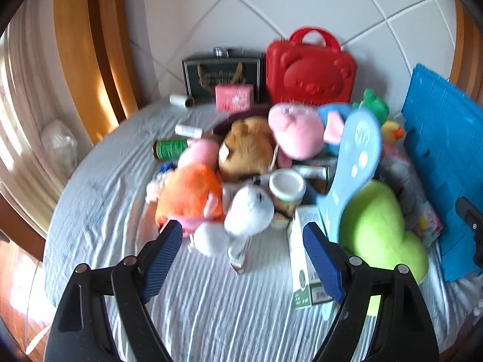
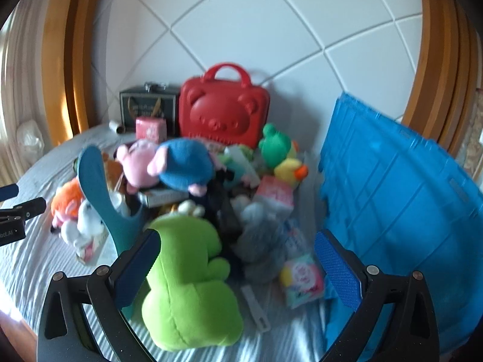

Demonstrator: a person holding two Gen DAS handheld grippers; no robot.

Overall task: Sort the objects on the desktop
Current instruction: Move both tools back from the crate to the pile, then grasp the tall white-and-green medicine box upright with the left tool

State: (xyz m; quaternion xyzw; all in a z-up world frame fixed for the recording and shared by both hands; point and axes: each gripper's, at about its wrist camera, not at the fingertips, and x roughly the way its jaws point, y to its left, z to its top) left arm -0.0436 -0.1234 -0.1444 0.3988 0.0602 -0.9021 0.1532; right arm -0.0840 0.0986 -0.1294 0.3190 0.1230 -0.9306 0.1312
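a heap of plush toys (image 1: 247, 150) sprawls mid-bed on a pale striped sheet (image 1: 120, 211), a lime green plush (image 2: 187, 286) nearest the right gripper (image 2: 238, 265); left gripper (image 1: 243, 256) likewise gapes empty, blue crate (image 2: 407, 211) alongside, red bear case (image 2: 223, 111) behind.

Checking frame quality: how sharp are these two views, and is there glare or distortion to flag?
Left wrist: motion blur smears the toy pile, while the left claw stays sharp; bright sun glare on the wooden frame. Right wrist: green plush and blue crate soft; fisheye bends the wall panel lines.
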